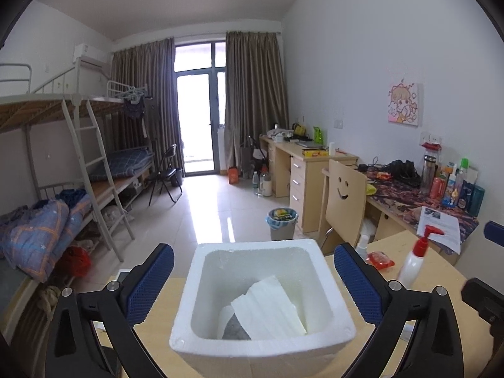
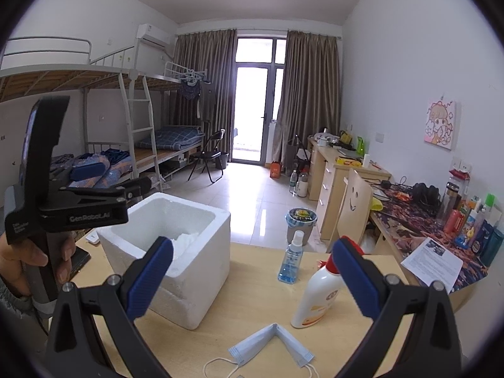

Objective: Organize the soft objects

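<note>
1. My right gripper (image 2: 252,271) hangs above the tabletop (image 2: 252,308) with its fingers (image 2: 151,274) wide apart and nothing between them. Just below and ahead lies the blue face mask (image 2: 271,345), folded into a V, loops trailing toward me. I judge it the next soft thing to collect.
2. That pick calls for a drop straight down and a pinch on the fold's peak; the fabric is thin and lies flat, so the fingers must meet the tabletop closely.
3. The white pump bottle (image 2: 318,296) stands just right of the mask, near my right finger's path, and could be knocked over. The blue spray bottle (image 2: 291,260) stands farther back.
4. My left gripper (image 1: 253,278) hovers over the white foam box (image 1: 261,349), fingers (image 1: 356,283) spread wider than the box, holding nothing.
5. Inside the box lie a white folded cloth or tissue (image 1: 267,310) and something grey (image 1: 234,330) beneath it; I cannot tell what it is.
6. The step in hand seems partway done: some soft things are boxed, the mask is not.
</note>
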{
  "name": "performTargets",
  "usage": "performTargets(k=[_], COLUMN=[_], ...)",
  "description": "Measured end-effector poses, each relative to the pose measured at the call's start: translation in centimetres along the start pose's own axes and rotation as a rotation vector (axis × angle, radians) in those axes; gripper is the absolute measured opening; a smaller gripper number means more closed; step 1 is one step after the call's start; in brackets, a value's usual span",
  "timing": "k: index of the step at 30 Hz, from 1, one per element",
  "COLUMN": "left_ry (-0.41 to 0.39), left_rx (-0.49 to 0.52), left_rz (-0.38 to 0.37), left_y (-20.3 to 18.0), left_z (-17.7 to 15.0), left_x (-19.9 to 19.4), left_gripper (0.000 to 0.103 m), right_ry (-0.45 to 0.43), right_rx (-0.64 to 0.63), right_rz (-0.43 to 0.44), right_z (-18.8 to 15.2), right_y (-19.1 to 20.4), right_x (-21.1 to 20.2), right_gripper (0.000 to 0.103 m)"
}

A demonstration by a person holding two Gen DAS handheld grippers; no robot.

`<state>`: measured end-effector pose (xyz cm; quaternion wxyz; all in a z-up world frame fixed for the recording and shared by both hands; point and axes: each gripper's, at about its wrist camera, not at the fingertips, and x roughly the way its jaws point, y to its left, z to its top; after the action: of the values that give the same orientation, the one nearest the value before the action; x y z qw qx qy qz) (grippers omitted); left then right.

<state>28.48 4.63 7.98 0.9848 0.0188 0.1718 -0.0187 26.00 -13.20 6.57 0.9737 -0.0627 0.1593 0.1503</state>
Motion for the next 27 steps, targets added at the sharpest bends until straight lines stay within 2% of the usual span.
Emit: performTargets(k=[10, 27], left_ry=[-0.085, -0.142], left_rx=[0.030, 0.021], left_rz=[-0.014, 0.015], left_y=[-1.1, -2.2], left_z=[0.3, -2.4], left_x=[-6.1, -15.3], left_gripper=[0.102, 0.102], right_ry=[-0.047, -0.136], right_rx=[0.011, 0.011], right_rz=[0.011, 0.025], right_z=[-0.1, -2.0], right_y=[0.2, 2.5], right_x=[-3.3, -11.7], right_gripper=[0.102, 0.102])
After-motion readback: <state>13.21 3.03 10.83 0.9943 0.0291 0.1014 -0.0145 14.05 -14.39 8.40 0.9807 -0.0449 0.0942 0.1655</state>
